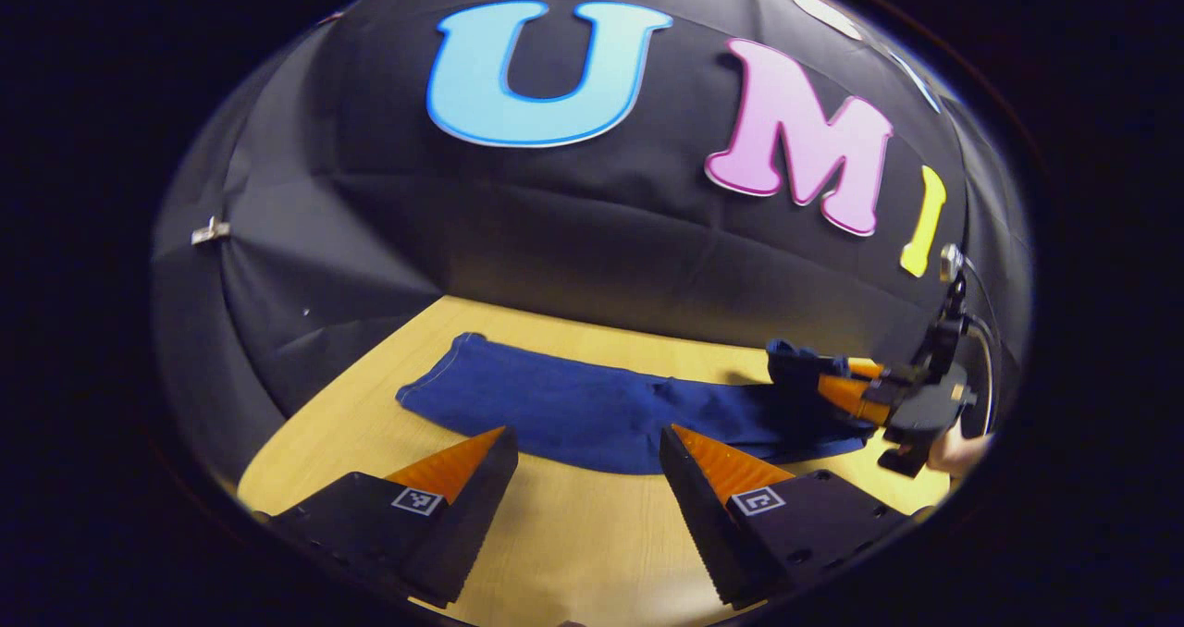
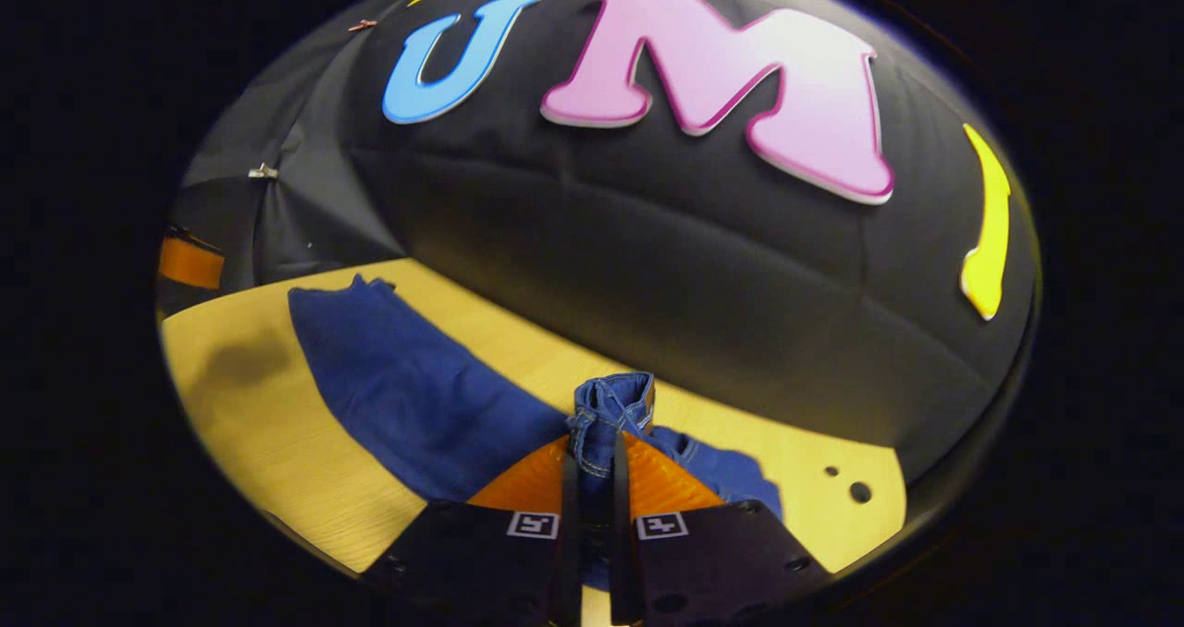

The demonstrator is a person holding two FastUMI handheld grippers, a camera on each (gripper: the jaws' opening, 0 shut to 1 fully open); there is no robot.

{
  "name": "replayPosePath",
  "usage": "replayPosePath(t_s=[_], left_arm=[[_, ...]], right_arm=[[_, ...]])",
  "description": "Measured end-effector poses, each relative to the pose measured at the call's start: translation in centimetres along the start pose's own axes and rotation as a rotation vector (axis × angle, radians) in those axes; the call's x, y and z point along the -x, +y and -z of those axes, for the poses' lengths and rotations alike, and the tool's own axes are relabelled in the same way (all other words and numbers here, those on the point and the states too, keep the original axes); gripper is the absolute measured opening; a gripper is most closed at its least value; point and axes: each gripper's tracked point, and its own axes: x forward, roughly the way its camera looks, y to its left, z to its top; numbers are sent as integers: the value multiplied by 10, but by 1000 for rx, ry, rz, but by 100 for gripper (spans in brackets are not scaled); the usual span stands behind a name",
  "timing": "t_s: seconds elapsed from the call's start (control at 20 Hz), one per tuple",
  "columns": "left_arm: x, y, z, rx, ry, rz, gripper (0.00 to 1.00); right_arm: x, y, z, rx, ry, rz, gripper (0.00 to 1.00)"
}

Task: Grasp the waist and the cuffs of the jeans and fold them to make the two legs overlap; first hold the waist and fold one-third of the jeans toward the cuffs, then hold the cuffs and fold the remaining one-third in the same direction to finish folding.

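Dark blue jeans [image 1: 573, 405] lie stretched across the wooden table [image 1: 573, 525], cuffs at the far left [image 1: 462, 350]. My left gripper [image 1: 587, 437] is open just over the near edge of the jeans, with nothing between its fingers. Off to the right, my right gripper [image 1: 837, 382] holds the waist end slightly lifted. In the right gripper view, the right gripper [image 2: 597, 447] is shut on a bunched piece of the waist [image 2: 610, 400], and the legs [image 2: 407, 387] run away to the left toward the cuffs [image 2: 361, 285].
The black cloth wall [image 1: 555, 239] stands close behind the table. A hand [image 1: 962, 447] holds the right gripper. Two small holes [image 2: 860, 491] mark the tabletop to the right of the waist. Bare wood [image 2: 250, 424] lies in front of the jeans.
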Motion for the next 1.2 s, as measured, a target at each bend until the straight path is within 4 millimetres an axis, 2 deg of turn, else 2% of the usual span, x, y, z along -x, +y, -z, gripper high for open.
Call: replayPosePath(t_s=[0.05, 0.1, 0.15, 0.2, 0.25, 0.4, 0.5, 0.65, 0.75, 0.9, 1.0, 1.1, 1.2], left_arm=[[0, 10, 4, 24, 2, -19, 97], [-2, 23, 6, 38, 1, -40, 97], [-7, 37, 8, 43, 2, -62, 97], [-12, 51, 9, 48, 6, -79, 97], [-21, 64, 7, 57, 2, -90, 97], [-56, 110, 4, 64, 11, -147, 97], [-82, 141, 3, 57, 23, -185, 97], [-122, 168, -2, 72, 35, -206, 97], [-147, 182, -4, 57, 50, -213, 97], [-169, 198, 3, -15, 106, -224, 97], [-179, 206, 17, -60, 163, -221, 97], [-187, 204, 28, -74, 198, -220, 97], [-188, 201, 23, -79, 183, -209, 99]], right_arm=[[-6, -3, 5, -21, 30, -14, 17], [-9, -3, 13, -57, 61, -35, 29], [-6, 1, 22, -90, 91, -53, 51], [-6, 5, 17, -106, 104, -59, 74], [-10, 7, 26, -110, 108, -55, 97], [3, 2, 10, -103, 69, -53, 98], [19, -12, 2, -98, 60, -38, 98], [41, -24, -16, -110, 30, -29, 97], [55, -34, -26, -135, 9, -17, 97], [74, -51, -34, -165, -4, -3, 97], [86, -66, -35, -161, -5, 30, 97], [96, -79, -40, -175, -29, 61, 97], [106, -89, -34, -192, -25, 83, 97]])
